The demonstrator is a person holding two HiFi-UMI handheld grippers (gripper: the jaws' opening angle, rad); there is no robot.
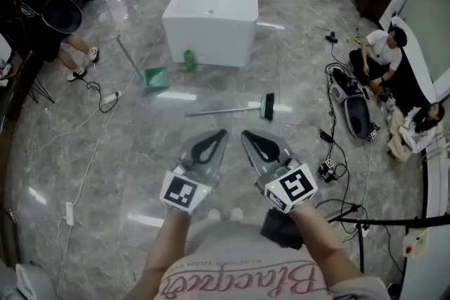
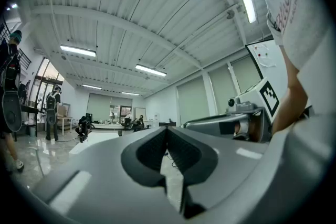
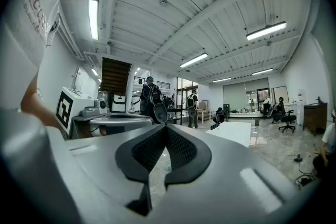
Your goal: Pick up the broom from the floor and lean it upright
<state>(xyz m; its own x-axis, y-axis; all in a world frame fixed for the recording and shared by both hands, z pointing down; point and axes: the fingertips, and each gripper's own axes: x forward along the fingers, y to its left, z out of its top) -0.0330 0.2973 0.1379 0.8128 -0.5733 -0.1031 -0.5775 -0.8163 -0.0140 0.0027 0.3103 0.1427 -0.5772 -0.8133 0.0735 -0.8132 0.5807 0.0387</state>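
The broom (image 1: 239, 109) lies flat on the shiny grey floor ahead of me, its thin metal handle running left and its dark green head (image 1: 268, 107) at the right end. My left gripper (image 1: 221, 131) and right gripper (image 1: 245, 133) are held side by side close to my body, well short of the broom. Both point roughly level and both are shut with nothing between their jaws. In the left gripper view the left gripper (image 2: 167, 128) shows tips that meet; in the right gripper view the right gripper (image 3: 166, 127) does too. Neither of those views shows the broom.
A large white block (image 1: 212, 9) stands beyond the broom, a green bottle (image 1: 188, 60) at its base. A green dustpan (image 1: 154, 79) with a long handle sits to the left. Cables and a power strip (image 1: 69, 213) trail on the floor; people (image 1: 376, 53) sit at the right.
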